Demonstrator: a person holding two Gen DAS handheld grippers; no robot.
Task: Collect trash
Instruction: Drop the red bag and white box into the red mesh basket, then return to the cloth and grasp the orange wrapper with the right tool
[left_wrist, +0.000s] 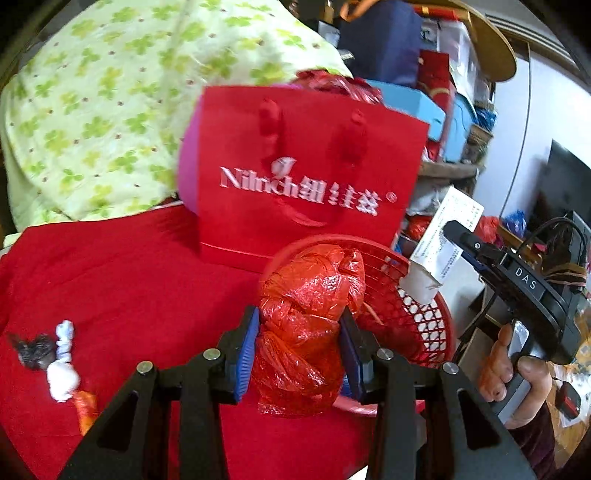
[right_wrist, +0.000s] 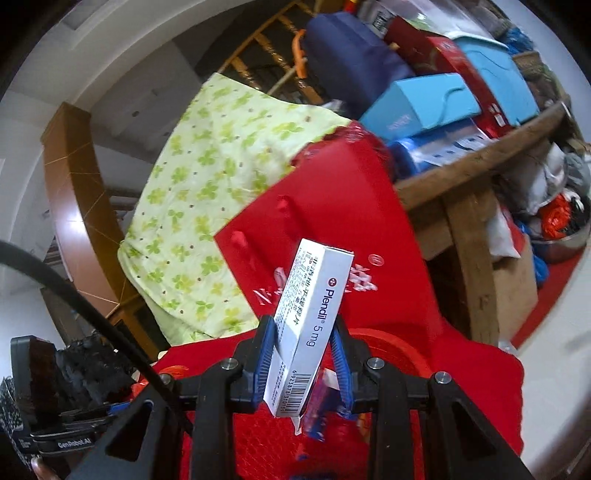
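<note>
The left gripper (left_wrist: 301, 354) is closed on a crumpled red plastic bag (left_wrist: 306, 325), its 2 blue pads pressing the bag from both sides. The bag hangs above the near rim of a red mesh basket (left_wrist: 424, 325), which stands on a red cloth (left_wrist: 129, 280).

The right gripper (right_wrist: 303, 363) grips a white medicine box (right_wrist: 314, 325) that reads "Plendil 5 mg", with a barcode at its lower end; in the left view the box is over the far rim of the basket.

Behind the basket stands a red paper bag (left_wrist: 306, 177) with white letters "Nilrich" and Chinese characters.

Near the left edge of the cloth lie a white twisted wrapper (left_wrist: 62, 362), a dark scrap (left_wrist: 31, 352) and an orange piece (left_wrist: 85, 408).
</note>
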